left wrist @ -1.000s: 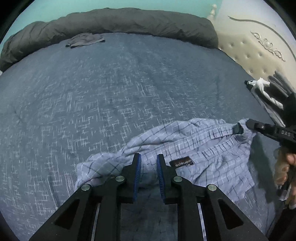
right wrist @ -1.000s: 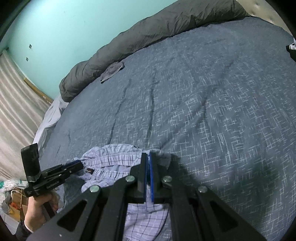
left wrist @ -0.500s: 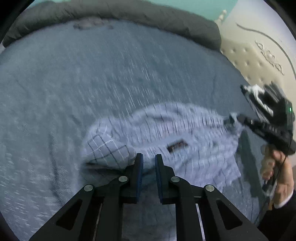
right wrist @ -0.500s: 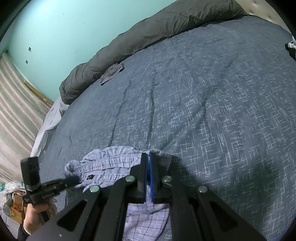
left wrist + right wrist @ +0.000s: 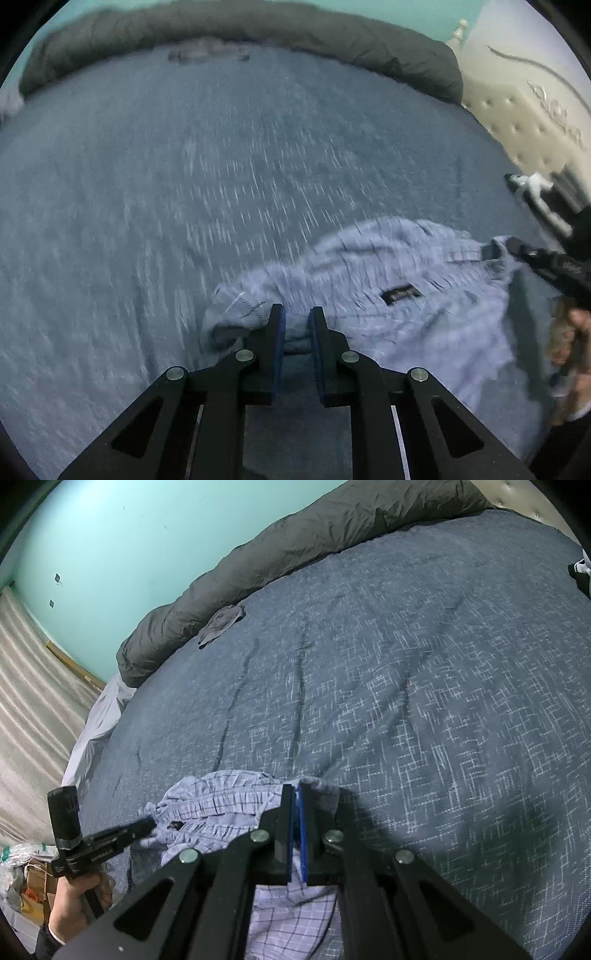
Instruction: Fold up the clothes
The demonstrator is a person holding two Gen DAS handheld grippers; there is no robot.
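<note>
The shorts (image 5: 399,295) are light blue with thin dark checks, and they lie on the big blue bed (image 5: 184,184). In the left view they are at about 4 o'clock from the middle. Their stretchy waistband runs long, from the left gripper (image 5: 296,321) at 6 o'clock out to the right gripper (image 5: 491,251) at 3 o'clock. A small dark label (image 5: 400,294) sits on the band between them. In the right view the band goes from the right gripper (image 5: 295,794) at 6 o'clock over to the left gripper (image 5: 149,823) at 8 o'clock, and the leg cloth hangs down under the gripper. The left fingers (image 5: 277,332) are only a little apart, with a bunch of cloth between them. The right fingers (image 5: 301,812) are pressed together on the edge of the band. A hand (image 5: 74,901) holds the left gripper. A gray blanket (image 5: 332,528) is rolled up at 12 o'clock, with a small gray cloth (image 5: 221,622) just beside it.
</note>
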